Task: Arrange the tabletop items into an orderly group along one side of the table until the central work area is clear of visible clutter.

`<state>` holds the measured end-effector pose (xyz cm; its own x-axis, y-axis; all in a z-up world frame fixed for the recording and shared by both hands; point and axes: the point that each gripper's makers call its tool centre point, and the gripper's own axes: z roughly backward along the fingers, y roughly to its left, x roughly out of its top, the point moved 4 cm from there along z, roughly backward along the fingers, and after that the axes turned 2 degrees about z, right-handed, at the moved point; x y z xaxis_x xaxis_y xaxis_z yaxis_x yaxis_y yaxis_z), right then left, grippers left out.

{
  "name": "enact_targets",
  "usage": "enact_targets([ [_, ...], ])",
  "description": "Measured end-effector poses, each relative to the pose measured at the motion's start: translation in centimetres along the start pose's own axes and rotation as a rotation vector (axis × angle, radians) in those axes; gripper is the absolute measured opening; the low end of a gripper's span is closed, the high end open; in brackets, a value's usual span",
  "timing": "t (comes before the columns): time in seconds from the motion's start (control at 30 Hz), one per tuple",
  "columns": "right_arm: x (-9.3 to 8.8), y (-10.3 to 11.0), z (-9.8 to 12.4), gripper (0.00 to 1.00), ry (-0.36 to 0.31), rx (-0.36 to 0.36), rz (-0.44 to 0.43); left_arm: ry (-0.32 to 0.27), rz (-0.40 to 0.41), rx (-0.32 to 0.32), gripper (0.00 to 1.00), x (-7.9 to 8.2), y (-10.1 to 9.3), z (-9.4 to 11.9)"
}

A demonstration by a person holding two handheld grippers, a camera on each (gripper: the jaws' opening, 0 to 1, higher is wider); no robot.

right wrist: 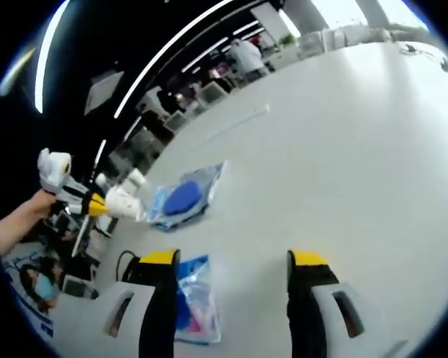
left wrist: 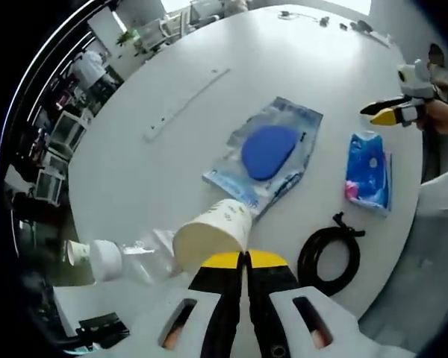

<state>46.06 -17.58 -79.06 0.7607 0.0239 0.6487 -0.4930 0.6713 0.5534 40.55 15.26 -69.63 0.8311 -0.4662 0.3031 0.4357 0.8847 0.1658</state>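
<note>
The cream paper cup [left wrist: 213, 233] lies on its side on the white round table [left wrist: 209, 149], its rim pinched between the yellow tips of the left gripper [left wrist: 246, 260], jaws closed tight on it at six o'clock in the left gripper view. At eight o'clock of that view lies a clear plastic bottle with a white cap [left wrist: 123, 260], touching the cup's base side. Just beyond the cup, toward twelve, sits a clear plastic pouch holding a blue oval pad [left wrist: 267, 155], its near corner at the cup's rim. Farther out at eleven o'clock, a long thin white strip [left wrist: 185, 104] lies well apart. At four o'clock, a black coiled cable [left wrist: 330, 256] rests near the table edge, and at three o'clock a blue and pink packet [left wrist: 369, 171] lies beside it. The right gripper [left wrist: 382, 113] hangs at two o'clock, held by a hand [left wrist: 440, 115].

In the right gripper view, the blue and pink packet [right wrist: 195, 307] sits at seven o'clock by the left jaw; the right gripper [right wrist: 235, 259] is spread wide, holding nothing.
</note>
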Motion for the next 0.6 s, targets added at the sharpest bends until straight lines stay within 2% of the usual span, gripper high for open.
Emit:
enact_targets([
  [0.1,-0.2,-0.3,0.5,0.5,-0.018,0.0,-0.025,0.019,-0.021,0.009,0.0,0.7,-0.1,-0.2],
  [0.2,0.0,-0.5,0.8,0.51,-0.042,0.004,-0.058,0.033,-0.03,0.017,0.0,1.2,0.0,-0.3],
  [0.3,0.0,-0.5,0.8,0.52,-0.043,0.014,-0.047,0.053,-0.028,0.021,0.0,1.3,0.2,-0.2],
  [0.47,0.9,0.2,0.7,0.53,-0.083,0.057,-0.047,0.08,-0.026,0.014,0.0,1.3,0.2,-0.1],
  [0.6,1.1,1.0,0.6,0.53,-0.104,0.086,-0.05,0.103,-0.062,0.038,0.0,1.9,0.2,0.0],
])
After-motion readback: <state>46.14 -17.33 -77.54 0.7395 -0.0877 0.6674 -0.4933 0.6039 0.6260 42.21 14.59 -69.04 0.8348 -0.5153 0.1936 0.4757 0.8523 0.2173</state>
